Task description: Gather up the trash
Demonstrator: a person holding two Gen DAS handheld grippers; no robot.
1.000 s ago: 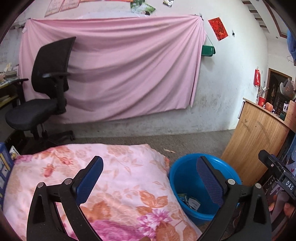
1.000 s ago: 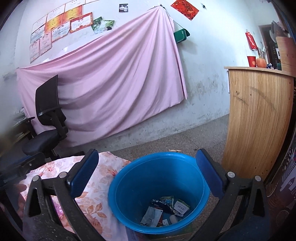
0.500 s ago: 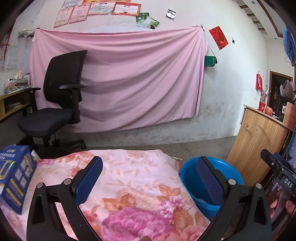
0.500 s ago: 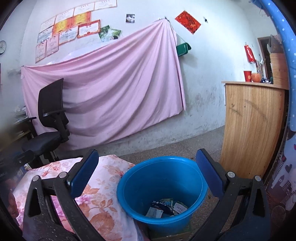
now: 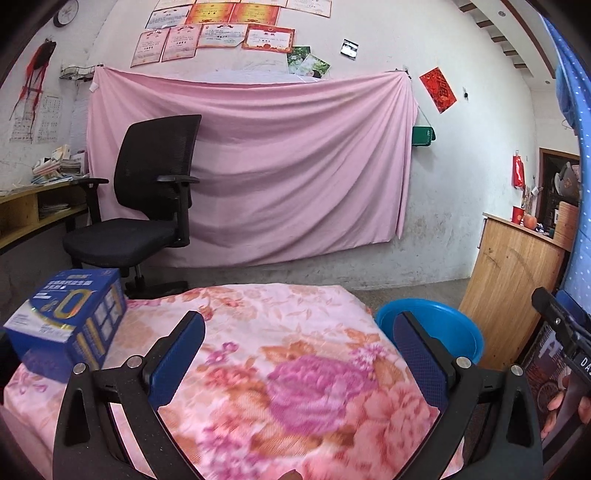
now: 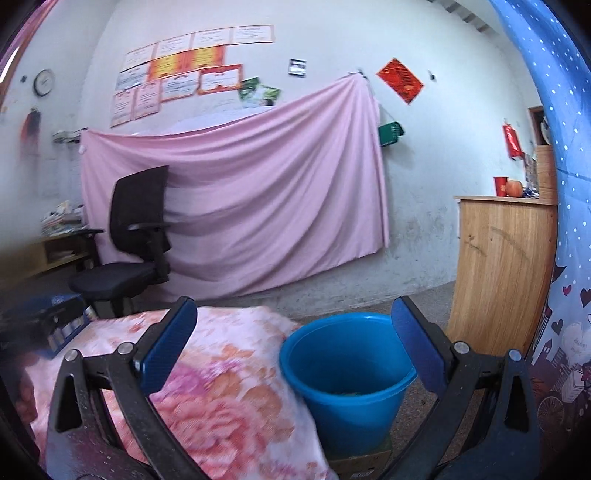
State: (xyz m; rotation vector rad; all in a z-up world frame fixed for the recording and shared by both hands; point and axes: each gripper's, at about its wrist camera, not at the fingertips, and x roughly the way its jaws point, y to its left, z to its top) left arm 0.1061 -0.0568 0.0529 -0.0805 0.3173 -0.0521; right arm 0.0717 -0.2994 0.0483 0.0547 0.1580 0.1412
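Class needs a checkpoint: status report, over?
Left tongs open, empty. Right tongs open, empty. Blue box on floral cloth; blue bucket beside it. Nothing in the way.

A lived-in home room: framed certificates (image 5: pixel 236 29) hang above a pink sheet (image 5: pixel 258 166) pinned to the whitewashed wall, a black office chair (image 5: pixel 147 206) before it.

dark device (image 5: pixel 565 343): "DA" | blue box (image 5: pixel 70 328): print unreadable
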